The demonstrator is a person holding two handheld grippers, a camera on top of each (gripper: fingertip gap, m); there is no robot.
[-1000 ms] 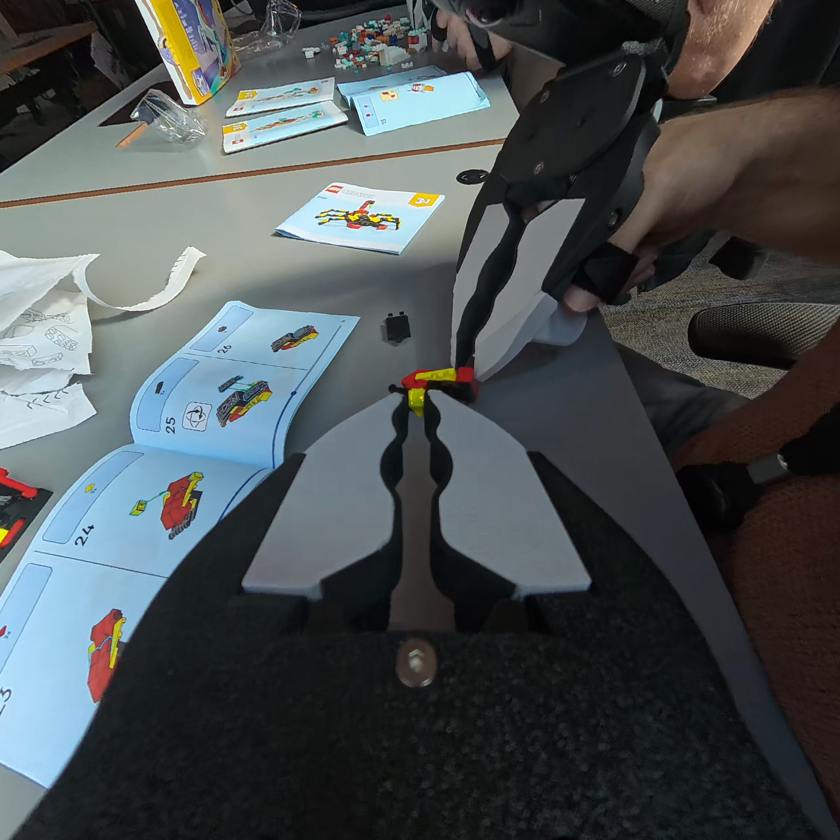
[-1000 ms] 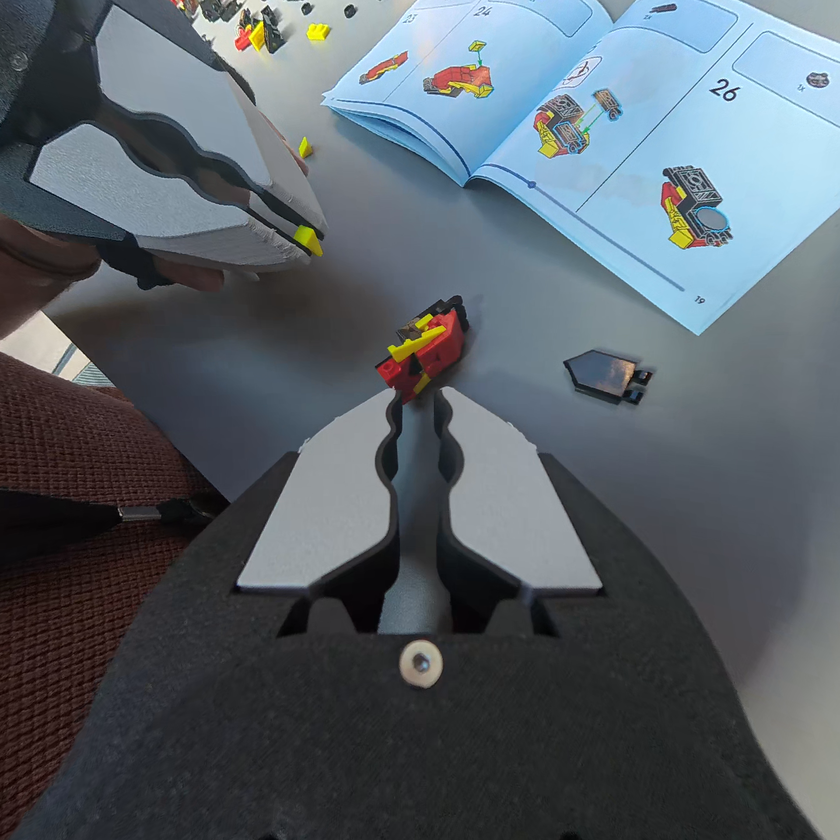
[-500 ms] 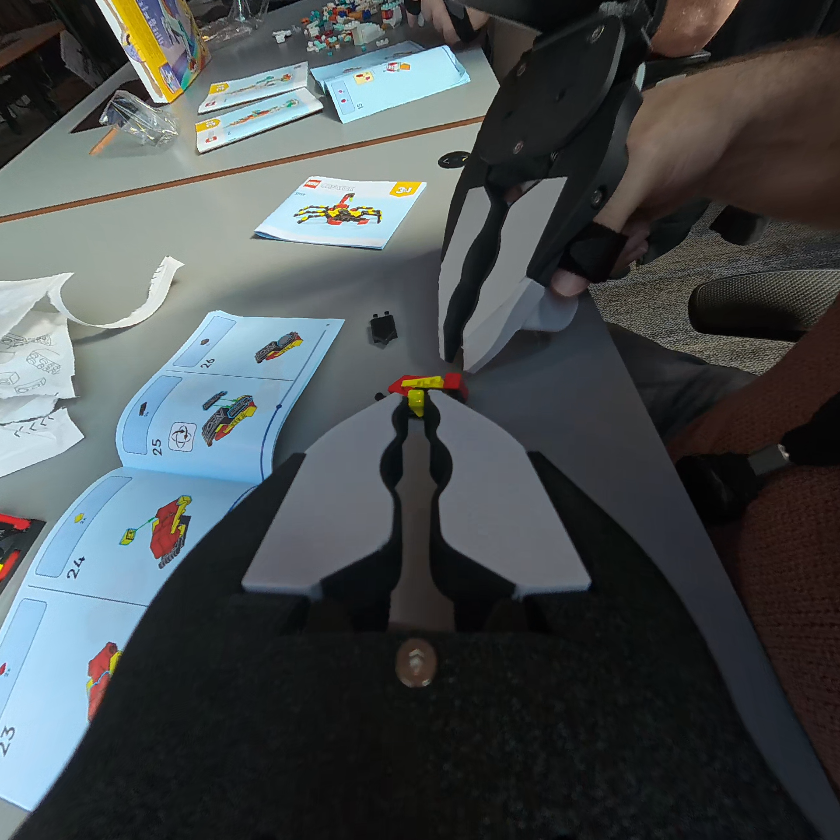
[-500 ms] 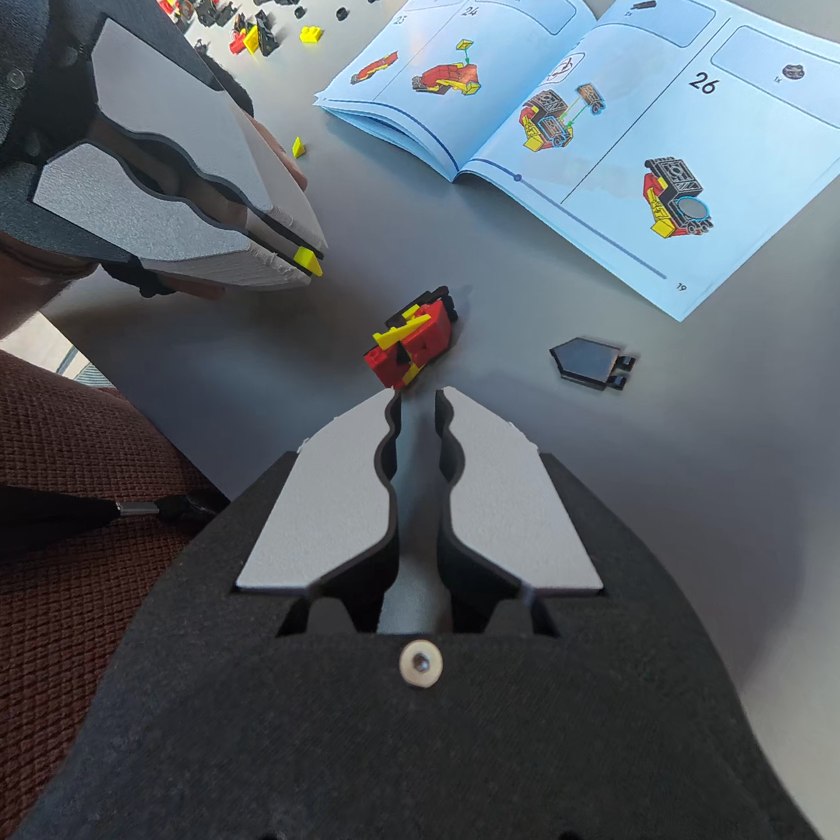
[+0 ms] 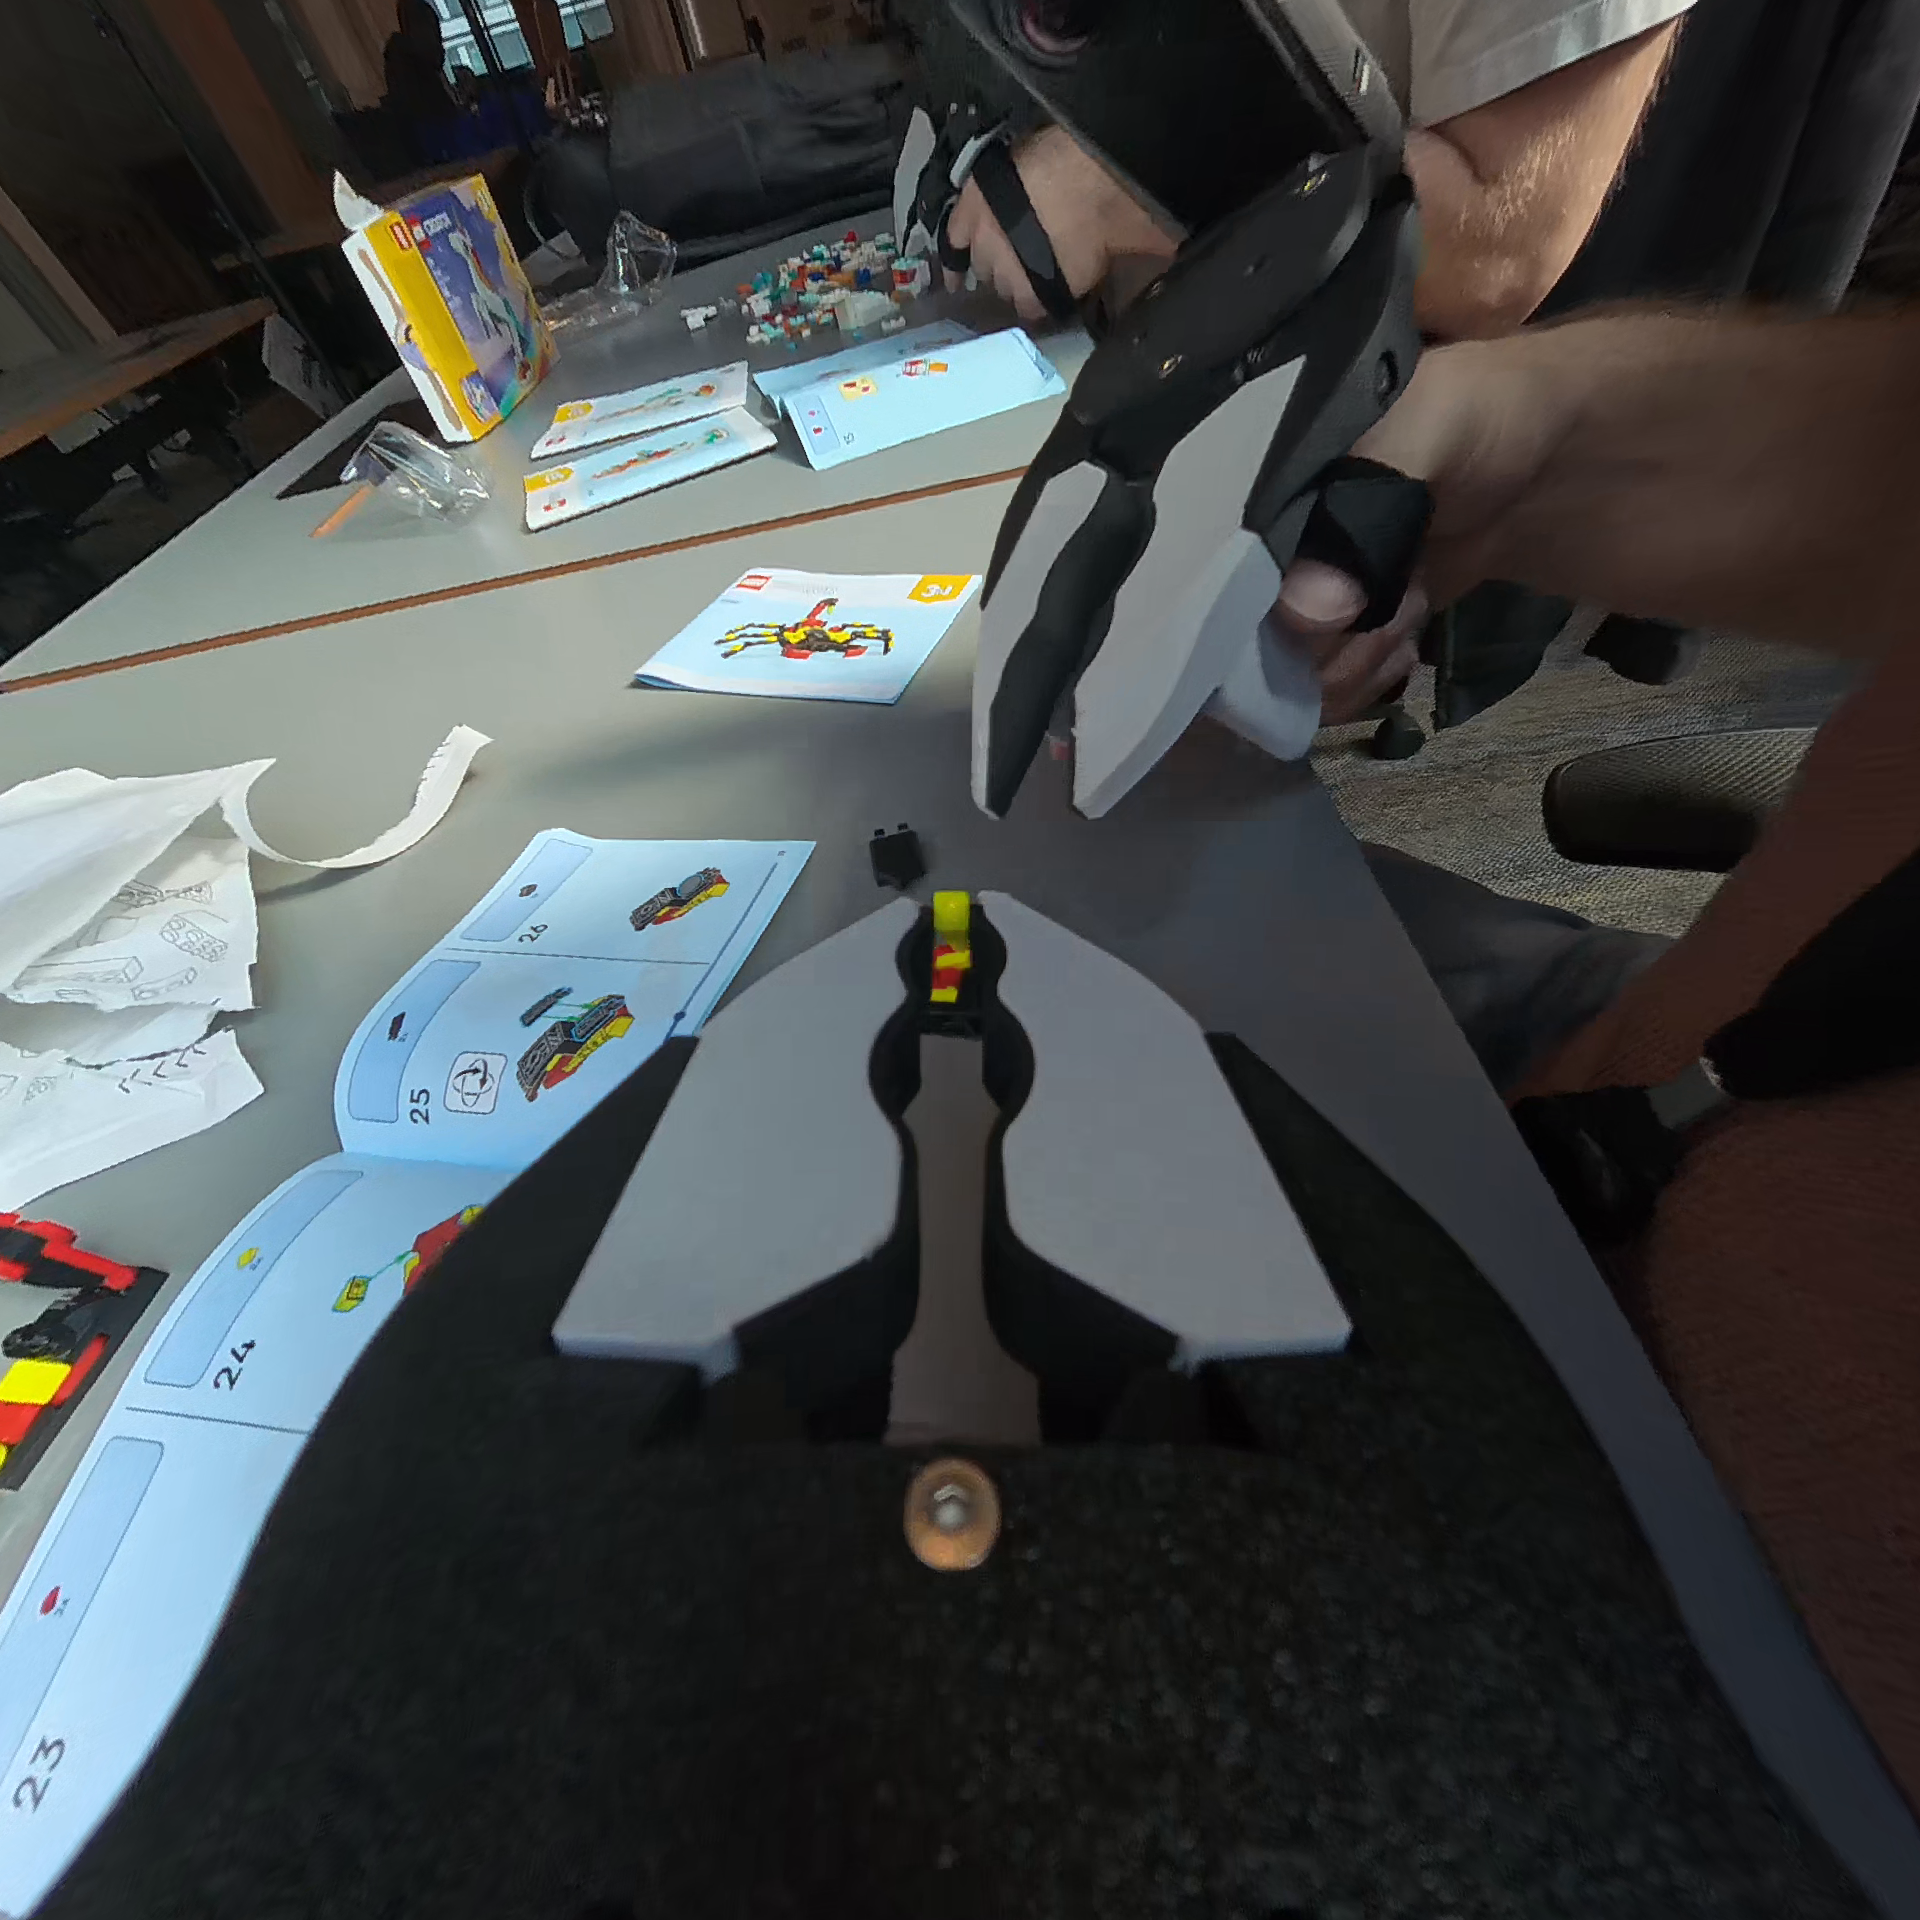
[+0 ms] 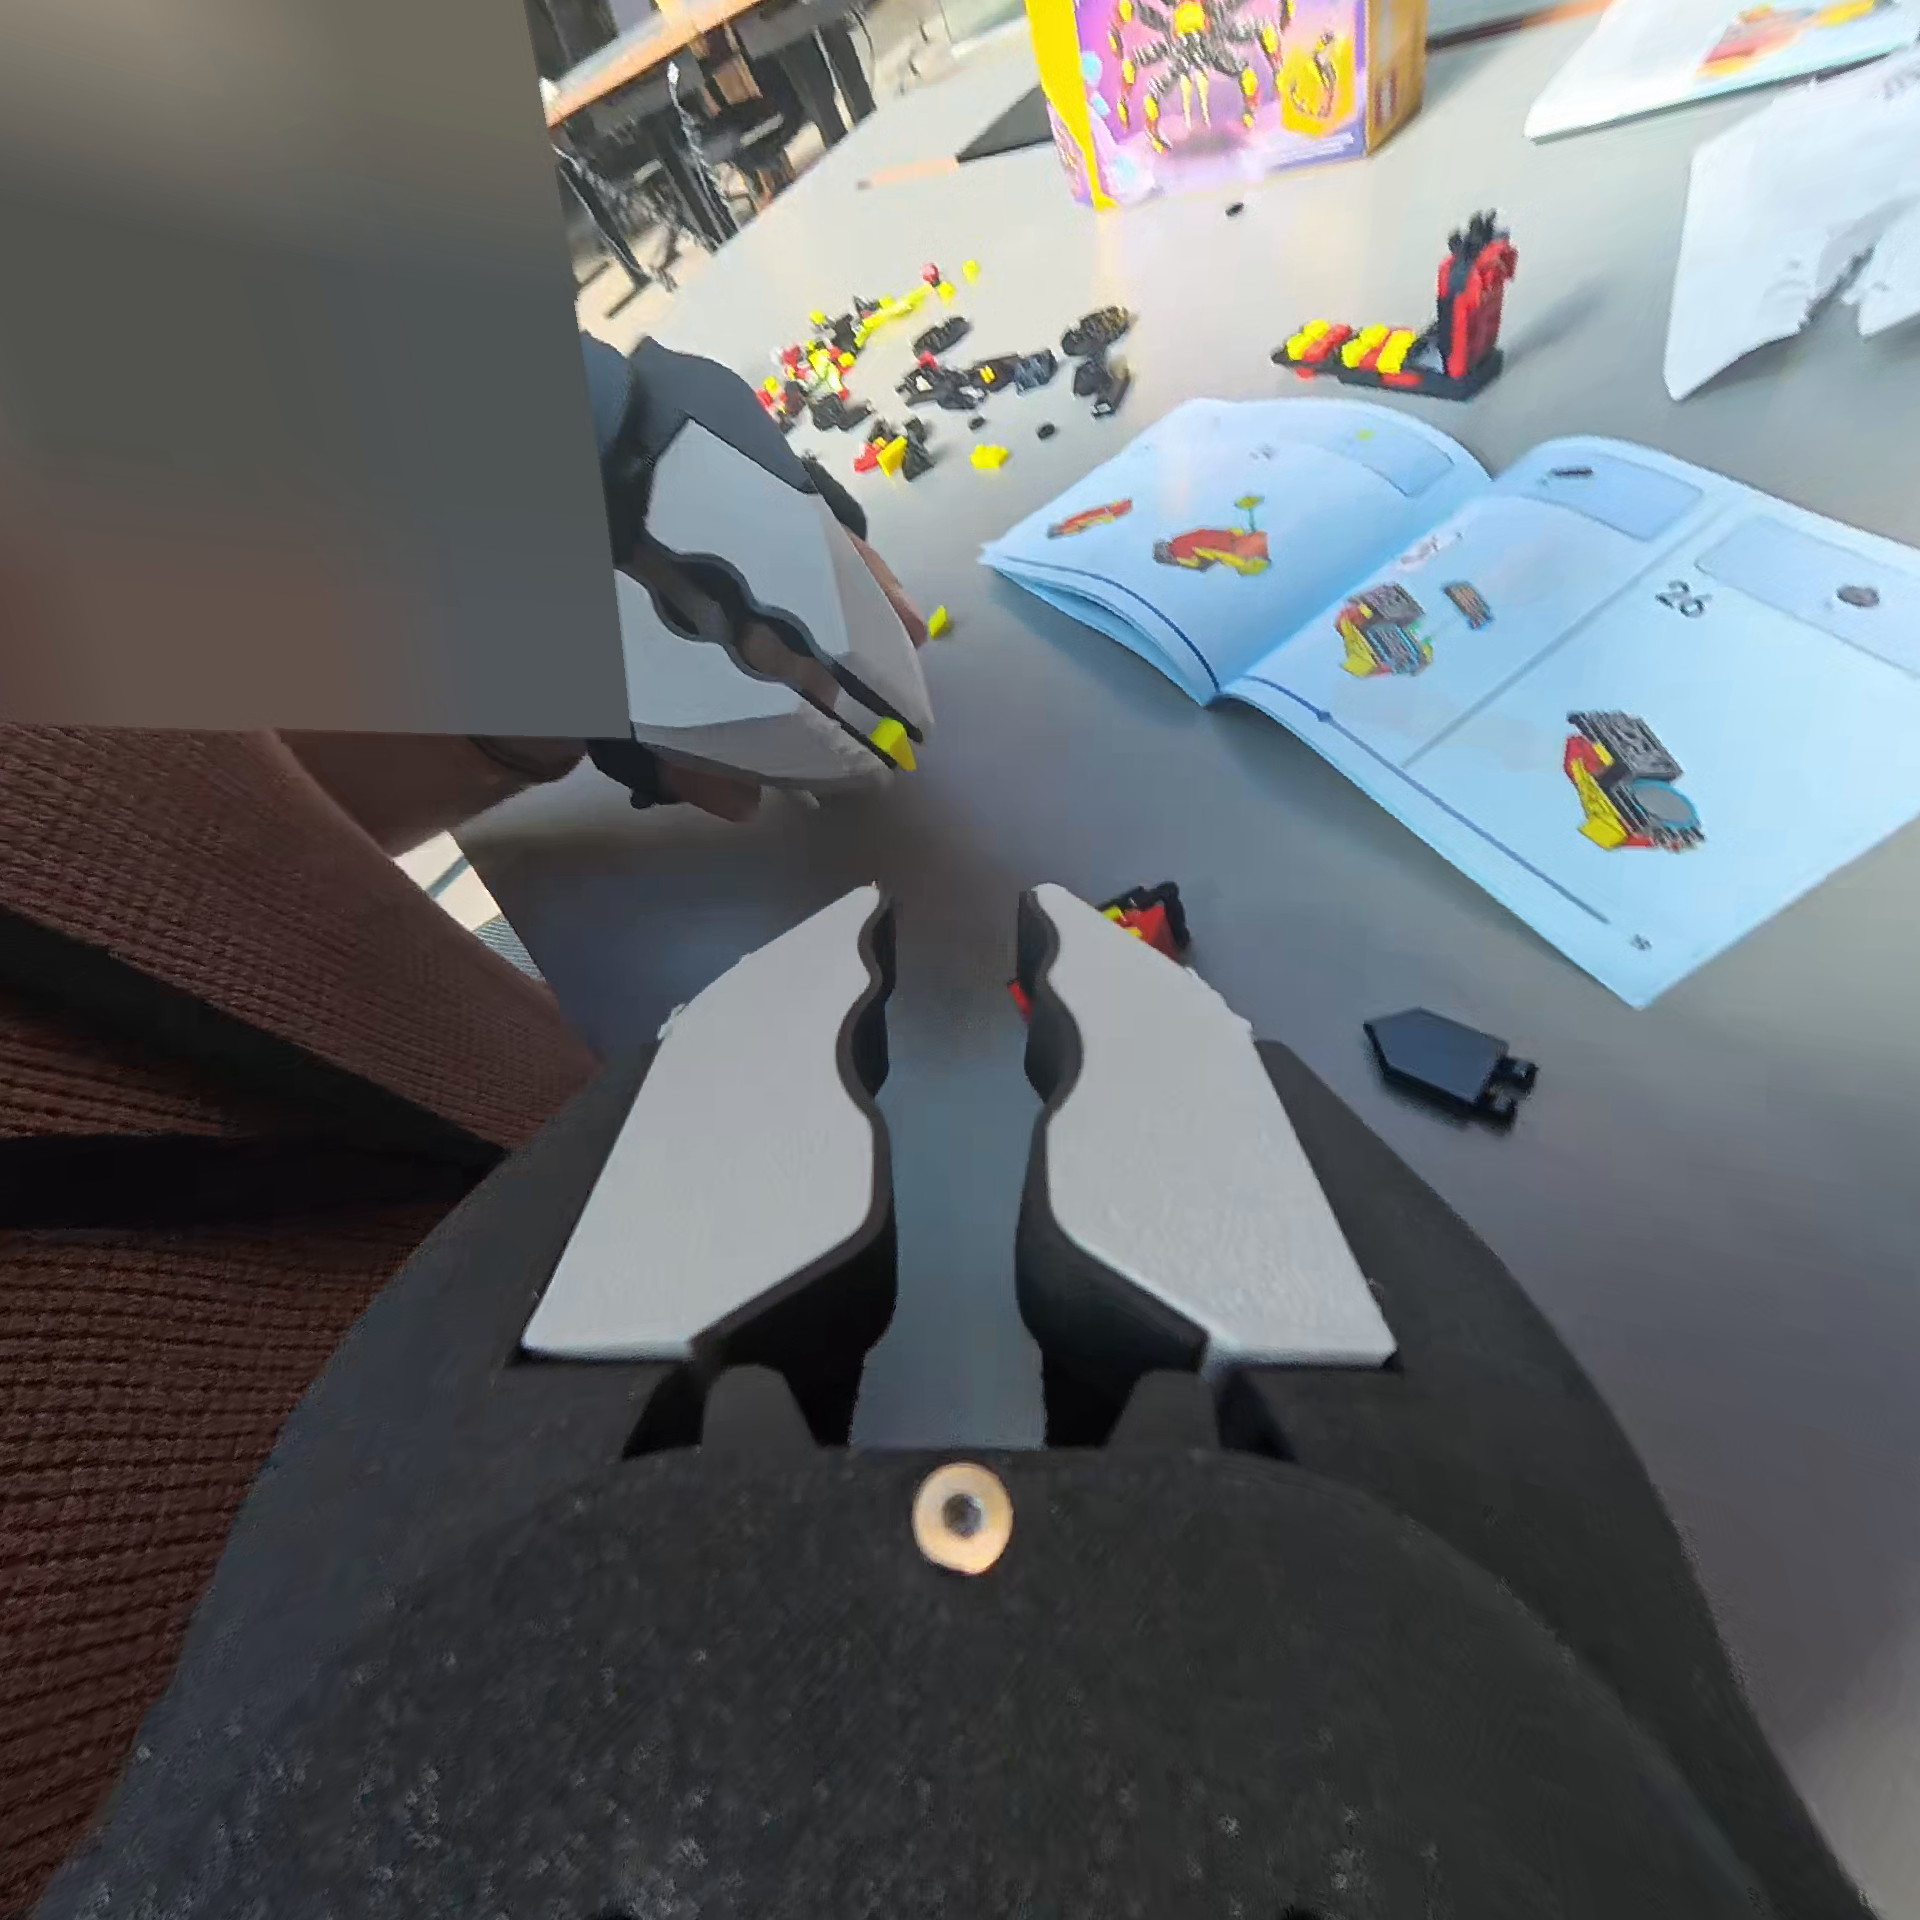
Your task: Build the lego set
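Note:
My left gripper [image 5: 949, 900] is shut on a small yellow brick [image 5: 948, 914] and holds it above the grey table [image 5: 1195, 914]. It also shows in the right wrist view [image 6: 902, 750] with the yellow brick [image 6: 889, 739] at its tips. The small red, yellow and black assembly [image 6: 1143, 920] lies on the table, partly hidden behind my right gripper's right finger; it shows through the left gripper's gap [image 5: 948, 971]. My right gripper [image 6: 951, 904] is open and empty, raised above the table just left of the assembly. It hangs tips down in the left wrist view [image 5: 1039, 805].
A flat black piece [image 6: 1449, 1065] lies right of the assembly. The open instruction booklet [image 6: 1507, 675] lies beyond. Loose bricks [image 6: 935, 364], a partial build [image 6: 1403, 332] and a box [image 6: 1216, 83] are farther back. Torn paper [image 5: 114, 935] lies left. The table edge [image 5: 1455, 1039] runs close on the right. Only a small space, under 4 cm, lies between the two pairs of fingers. The flat black piece [image 6: 1449, 1065] is about 9 centimetres from my right fingertips. Seen from the left wrist view [image 5: 898, 843] as well.
Both grippers have lifted and tilted up from the table. My right gripper has opened wider and shifted left of the assembly. The left gripper still holds the yellow brick.

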